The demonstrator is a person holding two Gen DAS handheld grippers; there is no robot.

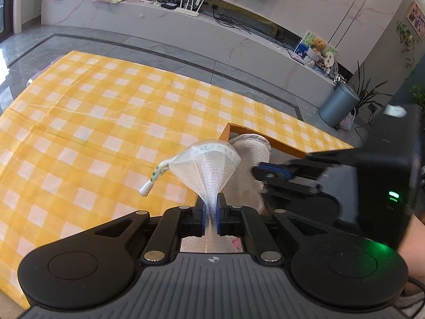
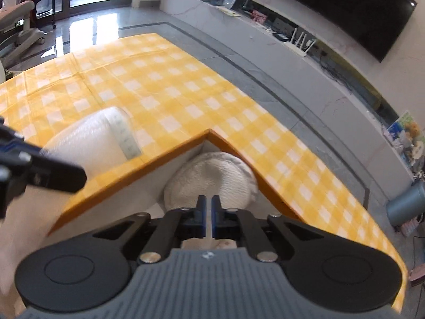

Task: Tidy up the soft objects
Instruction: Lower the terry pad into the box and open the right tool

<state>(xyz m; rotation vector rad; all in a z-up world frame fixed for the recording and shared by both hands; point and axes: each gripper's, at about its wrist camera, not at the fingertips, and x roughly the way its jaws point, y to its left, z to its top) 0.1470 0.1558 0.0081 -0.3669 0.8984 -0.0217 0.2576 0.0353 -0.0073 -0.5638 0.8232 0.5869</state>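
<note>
My left gripper (image 1: 209, 203) is shut on the pinched neck of a white mesh bag (image 1: 209, 164), which fans out above the pads. A printed ribbon with a white end cap (image 1: 146, 189) runs along the bag's rim. The same bag (image 2: 90, 138) shows at the left of the right wrist view. A white fluffy cloth (image 2: 212, 175) lies in the corner of an orange-walled box (image 2: 148, 164). My right gripper (image 2: 208, 204) hovers just over it, shut with nothing between its pads. In the left wrist view the cloth (image 1: 252, 148) sits in the box (image 1: 279, 145) beside the right gripper (image 1: 271, 171).
A yellow and white checked cloth (image 1: 106, 111) covers the table, bare to the left and far side. Beyond its edge are grey floor tiles, a long marble bench (image 1: 186, 21) with a router (image 1: 187, 9), and a grey bin (image 1: 337, 103).
</note>
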